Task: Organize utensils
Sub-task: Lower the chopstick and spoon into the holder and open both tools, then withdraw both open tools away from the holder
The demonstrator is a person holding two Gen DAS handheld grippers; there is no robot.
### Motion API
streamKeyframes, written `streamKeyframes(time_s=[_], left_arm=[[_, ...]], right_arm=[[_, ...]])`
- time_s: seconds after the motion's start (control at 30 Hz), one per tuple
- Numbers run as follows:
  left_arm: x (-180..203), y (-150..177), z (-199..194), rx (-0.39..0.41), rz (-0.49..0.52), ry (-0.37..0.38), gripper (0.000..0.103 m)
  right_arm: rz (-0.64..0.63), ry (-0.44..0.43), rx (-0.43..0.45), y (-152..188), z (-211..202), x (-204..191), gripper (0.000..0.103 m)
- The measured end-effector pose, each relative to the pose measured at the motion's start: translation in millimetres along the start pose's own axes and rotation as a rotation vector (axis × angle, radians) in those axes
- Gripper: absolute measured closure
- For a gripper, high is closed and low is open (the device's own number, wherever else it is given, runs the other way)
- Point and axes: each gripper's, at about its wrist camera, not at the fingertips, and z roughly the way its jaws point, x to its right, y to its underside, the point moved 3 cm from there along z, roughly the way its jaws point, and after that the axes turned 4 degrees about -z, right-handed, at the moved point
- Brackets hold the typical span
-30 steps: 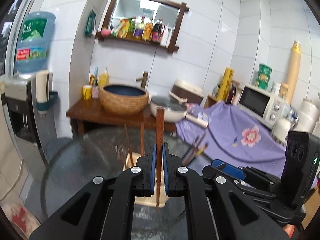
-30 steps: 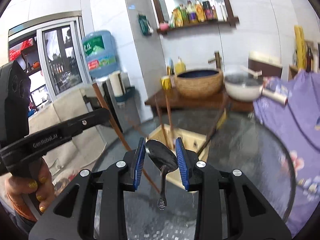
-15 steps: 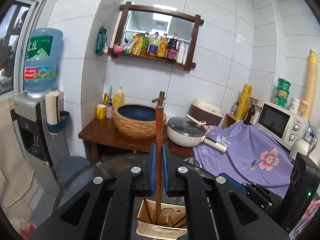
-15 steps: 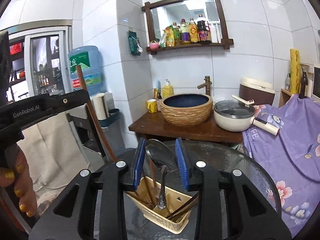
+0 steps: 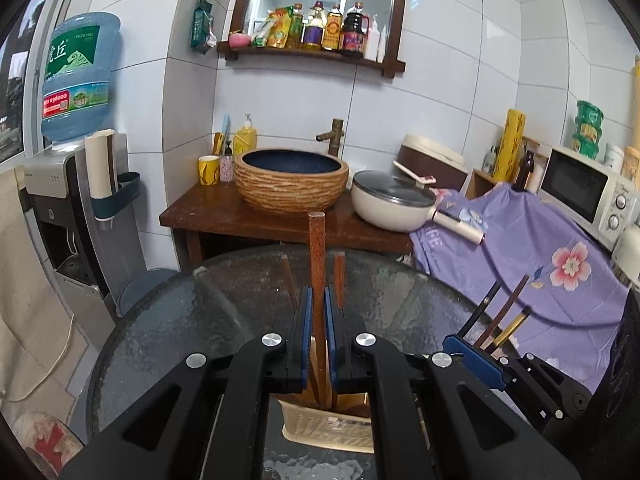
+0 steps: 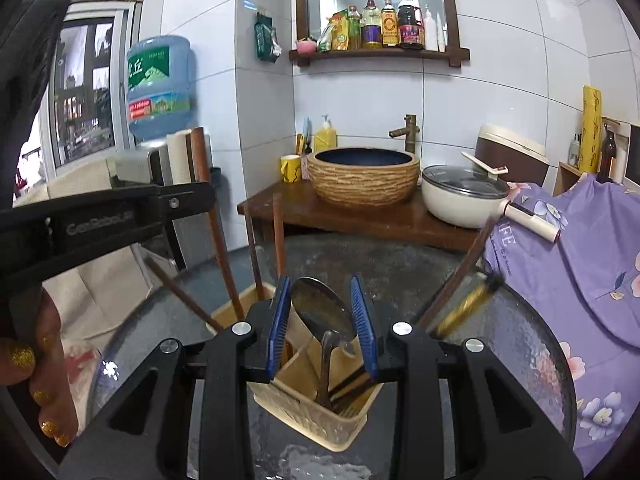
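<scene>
My left gripper [image 5: 316, 312] is shut on a red-brown chopstick [image 5: 317, 256] that stands upright with its lower end down in the beige utensil basket [image 5: 328, 428]. My right gripper [image 6: 322, 312] is shut on a metal spoon [image 6: 322, 312], bowl up between the pads, handle down inside the basket [image 6: 296, 404]. Several more chopsticks [image 6: 278, 236] lean in the basket. The left gripper [image 6: 108, 220] and its chopstick also show at the left of the right wrist view.
The basket stands on a round dark glass table [image 5: 192, 332]. Behind it a wooden stand [image 5: 248, 216] bears a woven-look basin [image 5: 290, 180] and a white pot [image 5: 390, 204]. A purple floral cloth [image 5: 540, 264] lies to the right, a water dispenser [image 5: 68, 184] to the left.
Both grippers have come down over the basket. The chopstick's and the spoon's lower ends now sit deeper in it, and the basket looks closer in both views.
</scene>
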Motion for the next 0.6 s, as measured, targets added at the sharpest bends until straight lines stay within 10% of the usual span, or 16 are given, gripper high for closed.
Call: streamKeyframes(time_s=[0.33,0.4,0.47,0.6], left_arm=[[3.0,22.9,11.2,-0.046,0.008,0.009,0.095],[3.5,22.4,8.2,-0.045,0.009,0.020,0.086],[4.9,20.1,-3.9,-0.014,0.011,0.029,0.054],[3.6,16.0,-45.7,0.097,-0.018,0.063,0.020]], right_arm=[[-0.028,0.013,-0.037,33.6,13.7,-4.2,0.068],[-0.041,0.013,-0.033,35.4,12.3,-5.6,0.049],[-0.061,0.027,-0.009,35.9,6.5,-7.5,0.039],[-0.059,0.013,0.040,34.4,-13.5,-10.2,0.031]])
